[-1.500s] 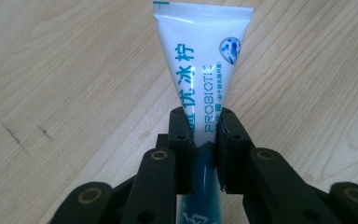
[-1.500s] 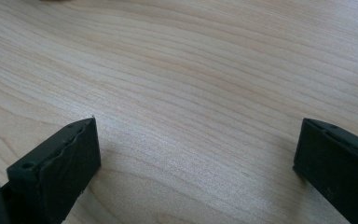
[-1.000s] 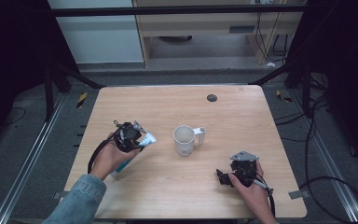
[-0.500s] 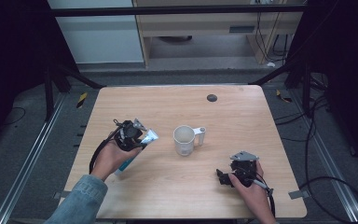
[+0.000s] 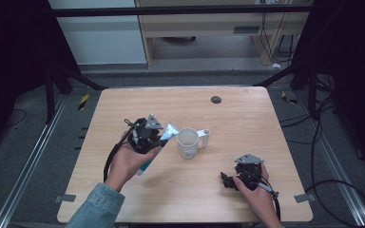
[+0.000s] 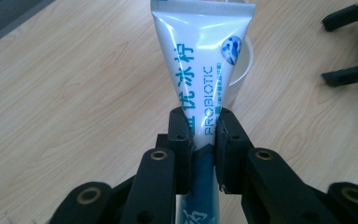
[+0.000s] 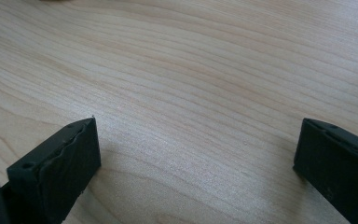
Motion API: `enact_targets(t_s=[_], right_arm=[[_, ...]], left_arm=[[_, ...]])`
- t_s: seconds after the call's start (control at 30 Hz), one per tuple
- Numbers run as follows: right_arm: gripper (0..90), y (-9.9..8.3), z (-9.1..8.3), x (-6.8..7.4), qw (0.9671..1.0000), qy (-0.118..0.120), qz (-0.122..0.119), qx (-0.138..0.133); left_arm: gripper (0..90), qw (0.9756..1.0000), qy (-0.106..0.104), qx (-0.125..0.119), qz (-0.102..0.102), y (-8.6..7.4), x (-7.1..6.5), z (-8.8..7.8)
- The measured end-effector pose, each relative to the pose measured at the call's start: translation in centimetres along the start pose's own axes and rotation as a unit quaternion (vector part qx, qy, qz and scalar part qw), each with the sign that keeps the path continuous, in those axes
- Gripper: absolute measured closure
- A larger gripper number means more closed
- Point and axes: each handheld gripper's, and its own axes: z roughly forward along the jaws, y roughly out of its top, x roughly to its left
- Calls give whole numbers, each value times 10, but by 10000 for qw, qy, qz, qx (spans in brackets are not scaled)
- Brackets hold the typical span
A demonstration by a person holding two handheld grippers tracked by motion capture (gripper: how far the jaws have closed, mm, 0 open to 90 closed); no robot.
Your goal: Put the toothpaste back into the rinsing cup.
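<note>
Just left of the white mug (image 5: 188,142) near the middle of the table (image 5: 247,118), the left hand-held gripper (image 6: 203,135) pinches a white-and-blue toothpaste tube (image 6: 200,60) around its lower body, the flat crimped end pointing toward the mug's rim. If the tube is meant for the mug, it likely needs lifting above the rim and tipping upright before the jaws let go, so it drops in without nudging the mug. Near the table's front edge, the right hand-held gripper (image 7: 196,154) rests with jaws spread wide, holding nothing.
</note>
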Motion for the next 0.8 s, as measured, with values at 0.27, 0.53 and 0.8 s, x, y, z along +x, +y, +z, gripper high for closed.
enact_targets(t_s=[0.27, 0.53, 0.8], right_arm=[[5, 0, 0, 0, 10000, 0, 0, 0], [5, 0, 0, 0, 10000, 0, 4, -1], [5, 0, 0, 0, 10000, -3, 0, 2]], left_arm=[[781, 9996, -29, -261, -67, 13, -14, -7], [781, 9982, 16, -595, -10, 36, -28, -16], [781, 9954, 110, -951, 0, 59, -40, -20]])
